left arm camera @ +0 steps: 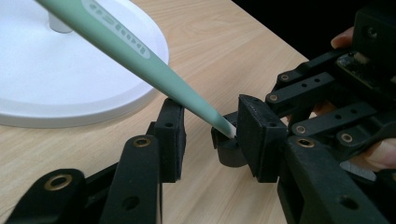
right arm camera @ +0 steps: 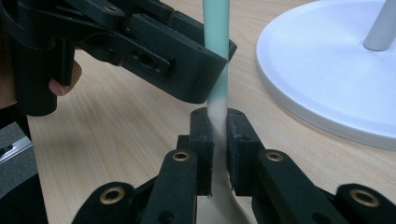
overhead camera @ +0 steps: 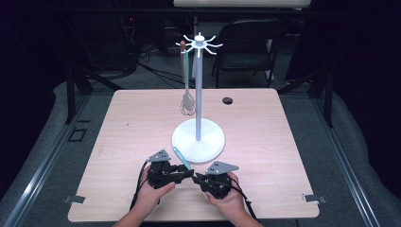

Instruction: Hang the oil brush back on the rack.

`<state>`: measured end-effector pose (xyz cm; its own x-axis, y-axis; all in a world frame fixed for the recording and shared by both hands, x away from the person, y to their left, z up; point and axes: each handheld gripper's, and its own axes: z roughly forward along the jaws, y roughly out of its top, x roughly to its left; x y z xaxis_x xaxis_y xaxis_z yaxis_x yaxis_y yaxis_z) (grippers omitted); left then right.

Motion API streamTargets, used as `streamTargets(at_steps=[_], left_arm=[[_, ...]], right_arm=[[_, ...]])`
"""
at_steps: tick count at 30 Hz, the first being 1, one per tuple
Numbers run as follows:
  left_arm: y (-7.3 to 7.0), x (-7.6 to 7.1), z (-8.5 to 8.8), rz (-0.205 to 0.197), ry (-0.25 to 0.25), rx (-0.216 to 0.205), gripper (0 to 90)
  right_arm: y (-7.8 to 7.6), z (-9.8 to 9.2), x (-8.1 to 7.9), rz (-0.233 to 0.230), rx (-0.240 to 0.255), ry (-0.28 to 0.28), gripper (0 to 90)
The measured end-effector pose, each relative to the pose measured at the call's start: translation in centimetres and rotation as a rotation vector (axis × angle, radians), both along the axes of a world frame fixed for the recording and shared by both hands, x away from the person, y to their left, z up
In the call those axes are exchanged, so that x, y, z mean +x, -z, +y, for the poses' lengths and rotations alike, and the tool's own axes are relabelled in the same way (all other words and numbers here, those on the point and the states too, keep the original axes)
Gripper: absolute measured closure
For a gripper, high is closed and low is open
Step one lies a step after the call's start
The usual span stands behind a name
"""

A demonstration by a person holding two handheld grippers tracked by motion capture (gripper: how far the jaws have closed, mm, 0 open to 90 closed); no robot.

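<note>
A utensil with a mint-green handle (overhead camera: 181,158) (left arm camera: 140,53) (right arm camera: 217,46) and a white lower part slants up over the table's near middle, beside the white round base (overhead camera: 198,139) of a hook stand. My right gripper (overhead camera: 197,178) (right arm camera: 218,126) is shut on the utensil's white part. My left gripper (overhead camera: 189,171) (left arm camera: 212,126) faces it from the left. Its jaws stand apart on either side of the handle, with a gap at the pads. Each gripper is held by a hand at the table's front edge.
The stand's grey pole rises to a ring of white hooks (overhead camera: 199,45). A whisk (overhead camera: 187,101) hangs from one hook at the left. A cable hole (overhead camera: 228,100) sits in the far tabletop. A dark chair (overhead camera: 246,42) stands behind the table.
</note>
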<state>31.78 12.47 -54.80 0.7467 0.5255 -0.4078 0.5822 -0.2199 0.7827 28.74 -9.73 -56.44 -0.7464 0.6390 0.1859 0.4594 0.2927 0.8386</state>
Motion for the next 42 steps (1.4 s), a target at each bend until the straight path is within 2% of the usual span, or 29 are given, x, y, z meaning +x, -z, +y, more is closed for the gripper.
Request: streamTargets(at_steps=[6, 17, 21, 26, 29, 32, 35, 38, 42], left_arm=[[-0.3, 0.1, -0.4, 0.000, -0.020, -0.014, 66.5], [-1.0, 0.1, -1.1, -0.013, -0.026, -0.041, 73.2], [-1.0, 0.1, -1.3, -0.017, -0.033, -0.041, 79.3], [-1.0, 0.1, -1.3, -0.016, -0.022, -0.039, 81.9], [-1.0, 0.2, -1.3, -0.006, -0.017, -0.045, 82.5], [-1.3, 0.4, -1.1, 0.010, -0.006, -0.072, 83.4], [-1.7, 0.6, -1.1, 0.004, 0.002, -0.065, 83.8], [-2.2, 0.7, -1.1, -0.005, 0.012, -0.059, 83.8], [-2.7, 1.0, -1.1, -0.020, 0.026, -0.029, 83.9]], right_arm=[[-0.2, -0.2, 0.0, -0.009, 0.001, 0.016, 82.2], [-0.1, -0.1, 0.1, -0.014, 0.024, 0.035, 82.2], [-0.1, -0.2, 0.2, -0.011, 0.018, 0.033, 82.2], [-0.1, -0.2, 0.2, -0.005, 0.013, 0.031, 81.9], [-0.2, -0.3, 0.1, 0.005, 0.022, 0.028, 76.0], [-0.6, -0.7, -0.2, 0.007, 0.015, 0.016, 69.4], [-0.9, -1.5, -0.4, 0.003, -0.002, 0.009, 63.3], [-1.2, -2.2, -0.5, -0.025, -0.006, 0.009, 54.8], [-1.2, -3.0, -0.6, -0.033, -0.034, 0.009, 51.1]])
